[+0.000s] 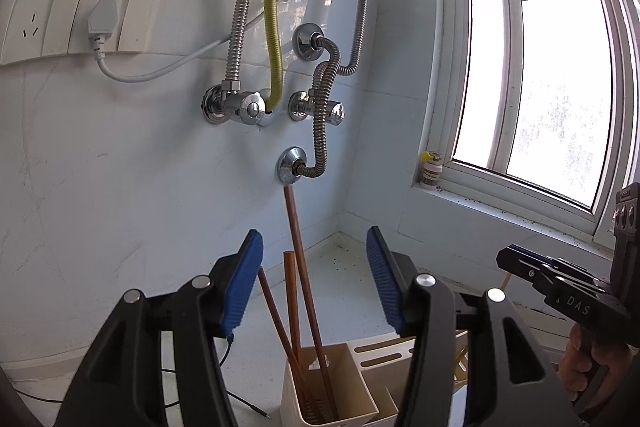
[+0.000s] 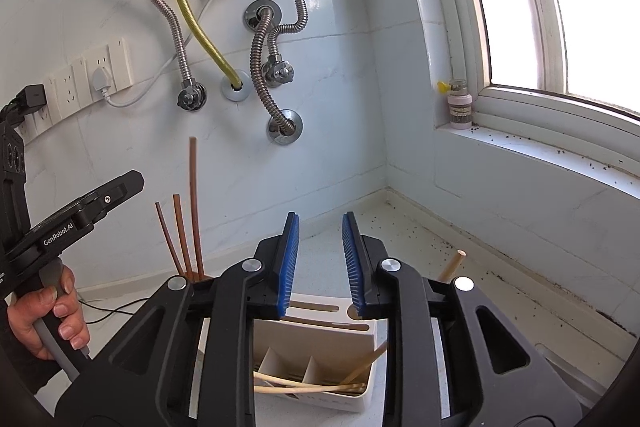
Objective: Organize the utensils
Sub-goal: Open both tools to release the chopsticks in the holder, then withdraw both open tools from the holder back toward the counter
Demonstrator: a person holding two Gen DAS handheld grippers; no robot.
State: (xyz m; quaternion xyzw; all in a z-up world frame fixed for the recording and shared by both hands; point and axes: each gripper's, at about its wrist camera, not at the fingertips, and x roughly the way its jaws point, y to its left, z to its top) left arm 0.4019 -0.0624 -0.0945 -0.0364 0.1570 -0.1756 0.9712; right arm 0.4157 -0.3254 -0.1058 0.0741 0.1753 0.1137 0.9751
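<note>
Three brown chopsticks stand up in the left cup of a cream holder on the counter. Pale sticks lie in its right box. The left gripper is wide open and empty. The right gripper is open and empty too.

Three reddish-brown chopsticks stand in a cream utensil holder. Pale, straw-coloured chopsticks lie in its other compartment. The left gripper and right gripper are black with ribbed blue pads. Behind, a yellow hose runs among corrugated silver hoses on a pale blue-white wall.
</note>
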